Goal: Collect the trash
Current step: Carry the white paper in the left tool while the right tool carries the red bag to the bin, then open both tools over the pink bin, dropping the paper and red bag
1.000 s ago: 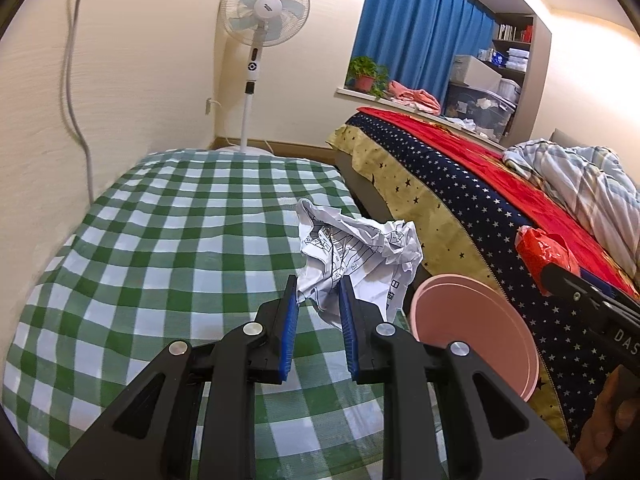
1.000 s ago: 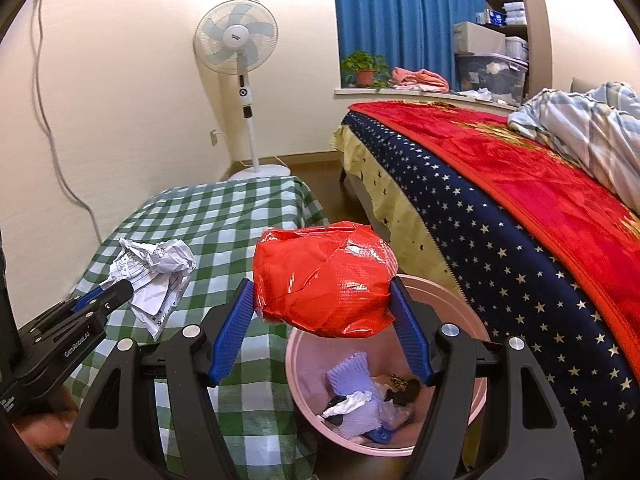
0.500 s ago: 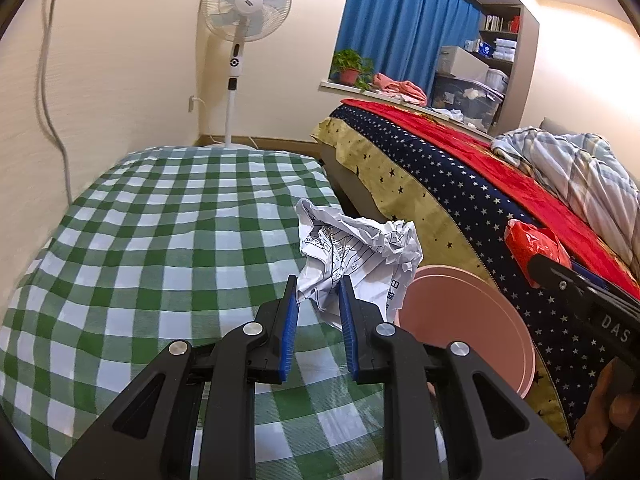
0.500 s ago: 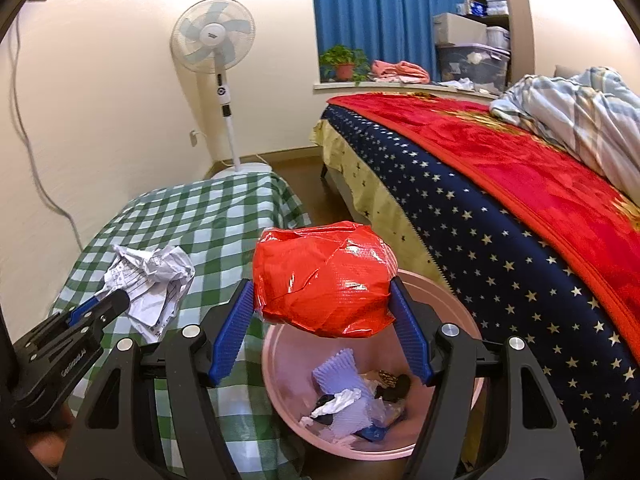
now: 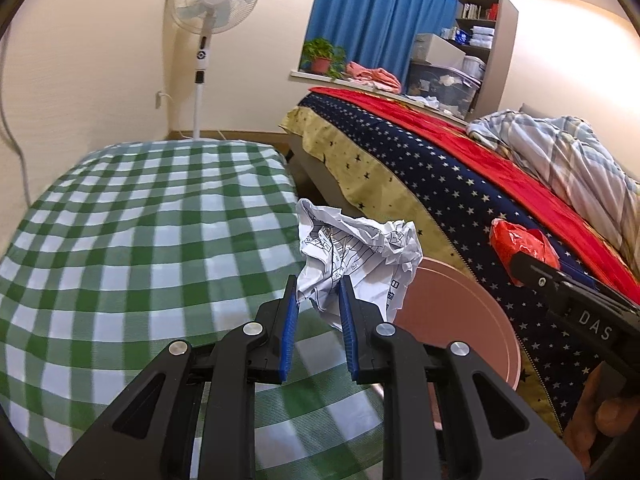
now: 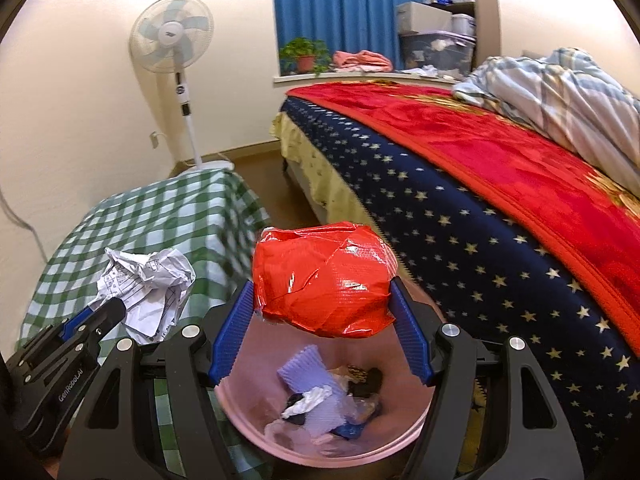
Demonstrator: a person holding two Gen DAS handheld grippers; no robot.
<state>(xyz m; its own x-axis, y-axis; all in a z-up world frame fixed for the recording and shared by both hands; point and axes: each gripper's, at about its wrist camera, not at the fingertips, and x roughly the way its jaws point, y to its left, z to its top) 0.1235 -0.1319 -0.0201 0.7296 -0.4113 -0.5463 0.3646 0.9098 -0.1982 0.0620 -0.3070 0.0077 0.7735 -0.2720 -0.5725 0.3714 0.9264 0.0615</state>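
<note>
While clamped: red wrapper (image 6: pixel 322 276) between fingers (image 6: pixel 234 330)

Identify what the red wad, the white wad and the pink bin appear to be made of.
Red wad: glossy plastic film, apparently; sharp highlights, fine grid texture. White wad: matte printed paper, crisp creases, ruled lines. Pink bin: probably smooth moulded plastic.

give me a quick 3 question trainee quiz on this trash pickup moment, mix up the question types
1. True or false: the right gripper holds the red wrapper above the pink bin.
2. The left gripper grips: A) a sock B) crumpled printed paper C) a bottle.
3. Fill in: the paper hangs over the ____ checked cloth.

Key: 1 true; 2 B; 3 green
</note>
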